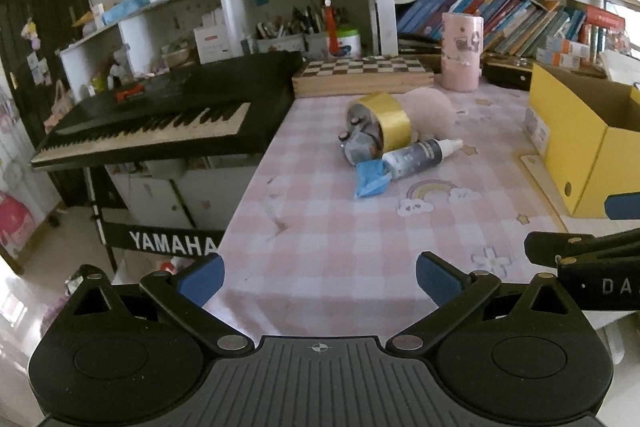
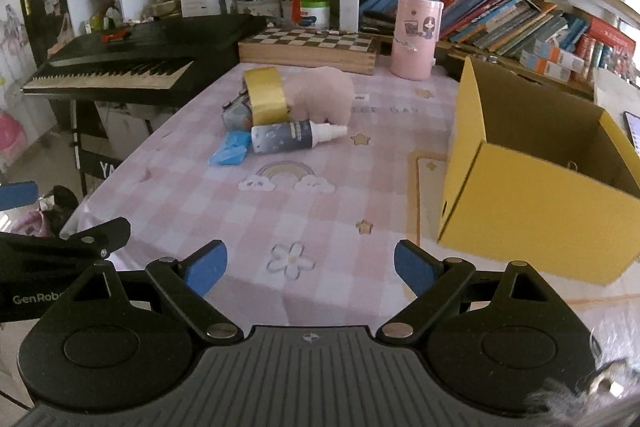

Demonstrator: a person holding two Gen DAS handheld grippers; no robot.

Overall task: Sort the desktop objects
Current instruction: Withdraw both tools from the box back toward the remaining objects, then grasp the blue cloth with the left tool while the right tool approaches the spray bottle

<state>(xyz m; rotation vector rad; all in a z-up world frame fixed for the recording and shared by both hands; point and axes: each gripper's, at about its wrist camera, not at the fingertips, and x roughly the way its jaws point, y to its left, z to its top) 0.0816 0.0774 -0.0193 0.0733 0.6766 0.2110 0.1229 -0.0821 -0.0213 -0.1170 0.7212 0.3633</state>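
Observation:
A small heap lies mid-table on the pink checked cloth: a gold tape roll (image 1: 386, 119) (image 2: 266, 99), a pink plush toy (image 1: 430, 107) (image 2: 322, 93), a dark bottle with a white nozzle (image 1: 420, 157) (image 2: 290, 137), a blue packet (image 1: 370, 179) (image 2: 230, 149) and a grey object (image 1: 358, 147) (image 2: 236, 115) behind it. An open yellow box (image 1: 576, 143) (image 2: 536, 195) stands at the right. My left gripper (image 1: 320, 281) is open over the table's near left edge, nothing between its blue pads. My right gripper (image 2: 310, 267) is open too, empty, near the front edge.
A black keyboard (image 1: 160, 119) (image 2: 132, 63) flanks the table's left side. At the back stand a chessboard box (image 1: 362, 73) (image 2: 310, 49), a pink cylinder (image 1: 462, 53) (image 2: 416, 37) and shelves of books. Bare cloth (image 2: 280, 219) lies between grippers and heap.

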